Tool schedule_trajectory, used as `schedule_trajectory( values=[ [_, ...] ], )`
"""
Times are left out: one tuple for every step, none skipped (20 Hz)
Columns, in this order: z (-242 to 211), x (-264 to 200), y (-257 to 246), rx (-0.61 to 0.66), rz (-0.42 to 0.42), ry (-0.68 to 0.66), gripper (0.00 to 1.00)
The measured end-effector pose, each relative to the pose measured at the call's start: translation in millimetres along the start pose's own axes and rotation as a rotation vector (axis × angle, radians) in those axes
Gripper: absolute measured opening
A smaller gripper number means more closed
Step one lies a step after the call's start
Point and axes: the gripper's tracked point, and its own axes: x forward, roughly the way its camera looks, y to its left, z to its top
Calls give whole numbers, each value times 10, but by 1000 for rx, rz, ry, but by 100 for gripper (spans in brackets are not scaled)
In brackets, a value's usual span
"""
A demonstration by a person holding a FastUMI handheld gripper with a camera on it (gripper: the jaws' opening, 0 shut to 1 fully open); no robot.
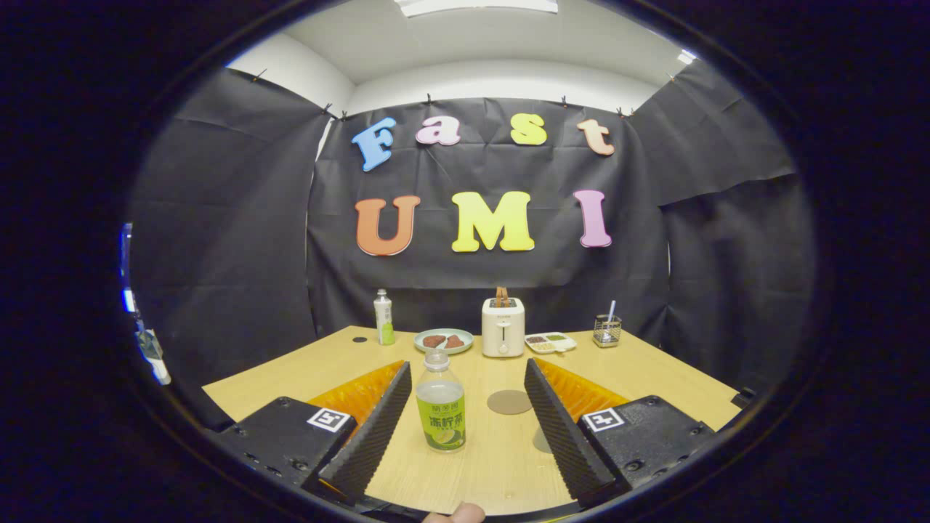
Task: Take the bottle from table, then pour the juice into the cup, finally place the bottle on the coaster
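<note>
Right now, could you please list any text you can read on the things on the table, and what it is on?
Bottle between the open gripper's fingers: label print too small to read.
Far bottle: label too small.
Toaster: front mark blurred.
Nothing quotable.

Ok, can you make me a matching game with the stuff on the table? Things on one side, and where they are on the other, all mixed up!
Things:
1. bottle
2. coaster
3. toaster
4. plate

Places:
A. far end of the table, right of the plate
B. between the open claw fingers, standing upright, untouched
C. flat on the table, just right of the bottle
D. left of the toaster, with food on it

Pairs: 1-B, 2-C, 3-A, 4-D
</note>
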Motion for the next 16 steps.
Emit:
schedule_trajectory(
  values=[
    [-2, 4, -3, 3, -2, -2, 100],
    [-4, 19, 15, 4, 1, -3, 100],
    [-14, 48, 32, 6, 2, -1, 100],
    [-21, 79, 37, 8, -1, 2, 100],
    [-44, 121, 39, 12, -3, 3, 100],
    [-69, 167, 60, 15, -2, 8, 100],
    [-107, 233, 90, 16, 0, 14, 100],
    [-135, 290, 113, 13, 1, 19, 100],
    [-163, 351, 132, 6, -4, 21, 100],
    [-220, 415, 147, -2, -10, 24, 100],
    [-284, 489, 183, -9, -11, 32, 100],
    [-348, 568, 217, -15, -11, 43, 100],
    [-397, 641, 247, -21, -12, 55, 100],
    [-462, 700, 260, -24, -13, 70, 100],
    [-511, 765, 293, -23, -12, 82, 100],
    [-546, 819, 330, -25, -10, 91, 100]
  ],
)
